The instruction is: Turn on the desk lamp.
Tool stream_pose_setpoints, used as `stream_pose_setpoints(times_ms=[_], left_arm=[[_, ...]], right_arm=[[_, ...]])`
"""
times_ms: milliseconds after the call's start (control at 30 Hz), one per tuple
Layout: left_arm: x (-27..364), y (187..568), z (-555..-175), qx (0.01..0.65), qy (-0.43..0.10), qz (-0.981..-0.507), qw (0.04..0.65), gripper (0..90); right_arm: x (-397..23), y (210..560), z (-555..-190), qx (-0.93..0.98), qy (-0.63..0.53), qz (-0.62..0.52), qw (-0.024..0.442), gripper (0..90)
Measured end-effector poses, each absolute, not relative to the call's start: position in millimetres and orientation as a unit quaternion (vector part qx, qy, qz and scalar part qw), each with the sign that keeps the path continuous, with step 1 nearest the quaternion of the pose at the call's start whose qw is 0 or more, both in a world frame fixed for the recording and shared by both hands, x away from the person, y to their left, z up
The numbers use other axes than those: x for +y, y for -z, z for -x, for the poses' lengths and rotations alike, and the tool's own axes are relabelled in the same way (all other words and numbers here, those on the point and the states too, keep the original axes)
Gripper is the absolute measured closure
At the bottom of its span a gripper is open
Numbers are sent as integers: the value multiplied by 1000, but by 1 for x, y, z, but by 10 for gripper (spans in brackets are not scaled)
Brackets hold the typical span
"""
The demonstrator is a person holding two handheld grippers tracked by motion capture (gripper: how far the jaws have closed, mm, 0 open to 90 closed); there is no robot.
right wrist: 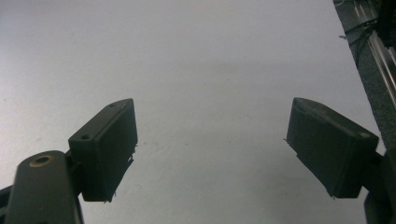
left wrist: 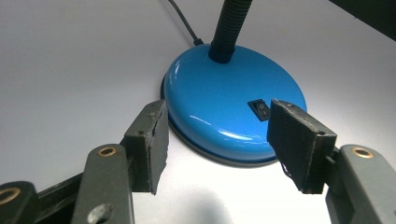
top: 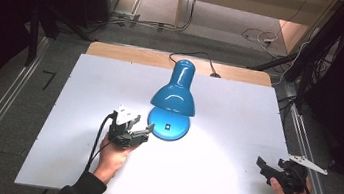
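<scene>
At mid-bench (top: 84,95) stands the blue lamp (top: 174,97), left gripper (left wrist: 217,140) with fingers wide and empty just short of its base switch (left wrist: 259,108), likely next a press; right gripper (right wrist: 212,149) gapes empty, well apart.

No brand, label or number can be read; the black rocker switch (left wrist: 259,108) on the lamp base (left wrist: 219,107) bears small white marks too blurred to make out.
</scene>
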State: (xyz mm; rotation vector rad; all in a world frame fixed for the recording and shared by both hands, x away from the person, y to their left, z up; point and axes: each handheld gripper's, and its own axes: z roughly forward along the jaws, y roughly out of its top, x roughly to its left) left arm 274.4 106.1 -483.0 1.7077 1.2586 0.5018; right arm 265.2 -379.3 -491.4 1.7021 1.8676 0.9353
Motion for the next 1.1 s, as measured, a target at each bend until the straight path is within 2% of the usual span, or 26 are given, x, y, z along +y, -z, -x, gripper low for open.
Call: stream_pose_setpoints(times_ms=[1100], left_arm=[[147,481,-256,533,-215,-679,457,364]], right_arm=[[-380,492,-264,677,-337,-615,223,150]])
